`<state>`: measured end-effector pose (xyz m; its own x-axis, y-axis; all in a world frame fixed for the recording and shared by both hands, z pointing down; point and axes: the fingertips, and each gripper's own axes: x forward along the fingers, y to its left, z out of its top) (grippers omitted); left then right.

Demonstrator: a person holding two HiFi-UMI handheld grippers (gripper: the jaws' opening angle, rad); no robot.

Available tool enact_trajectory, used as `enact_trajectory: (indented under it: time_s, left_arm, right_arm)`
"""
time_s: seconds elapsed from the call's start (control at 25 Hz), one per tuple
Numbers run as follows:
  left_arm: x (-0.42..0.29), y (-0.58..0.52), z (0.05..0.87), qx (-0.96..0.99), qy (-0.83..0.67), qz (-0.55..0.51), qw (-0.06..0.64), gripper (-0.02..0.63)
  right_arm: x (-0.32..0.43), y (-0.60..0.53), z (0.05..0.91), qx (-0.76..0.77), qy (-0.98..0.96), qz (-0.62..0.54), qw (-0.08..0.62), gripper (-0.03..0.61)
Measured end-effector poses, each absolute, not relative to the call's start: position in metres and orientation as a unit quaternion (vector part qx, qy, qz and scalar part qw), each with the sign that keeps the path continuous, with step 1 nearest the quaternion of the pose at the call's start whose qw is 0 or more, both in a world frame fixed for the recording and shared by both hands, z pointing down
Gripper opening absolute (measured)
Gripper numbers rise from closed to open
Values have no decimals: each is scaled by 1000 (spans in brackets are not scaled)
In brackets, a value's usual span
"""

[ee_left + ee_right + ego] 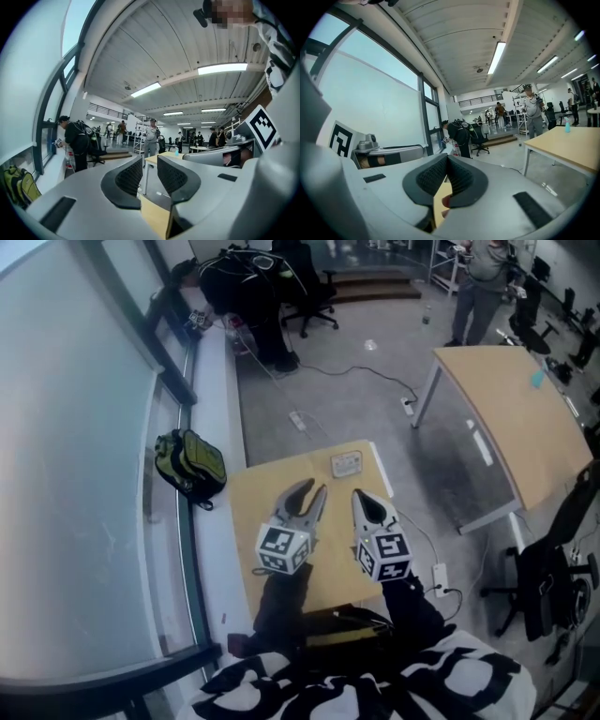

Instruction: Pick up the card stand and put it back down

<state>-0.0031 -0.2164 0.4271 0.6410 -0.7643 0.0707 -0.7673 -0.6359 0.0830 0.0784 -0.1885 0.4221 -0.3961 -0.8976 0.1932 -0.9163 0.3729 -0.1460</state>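
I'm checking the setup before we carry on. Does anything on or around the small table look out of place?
Nothing looks spilled or damaged. The card stand sits close to the small table's far edge, and a green backpack lies on the window ledge.

Card stand (346,463) at sm. table's (248,502) far edge; backpack (190,465) L on ledge (217,549), bigger table (506,409) R.

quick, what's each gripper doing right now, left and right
left gripper: open, jaws slightly apart, nothing between them
right gripper: closed, holding nothing
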Motion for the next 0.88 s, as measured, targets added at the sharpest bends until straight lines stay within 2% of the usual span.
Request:
enact_trajectory:
  time_s: [0.16, 0.32, 0.88]
  left_arm:
    - [-8, -203, 418, 896, -442, 8, 44, 49]
    - [-10, -197, 409, 887, -461, 8, 29, 11]
    - [7, -184, 402, 873, -487, 17, 7, 6]
  right_arm:
    - [74, -184, 407, 542, -834, 103, 32, 20]
    - [73, -182, 397, 542, -835, 91, 26, 20]
    - [73, -168, 393, 535, -841, 68, 42, 17]
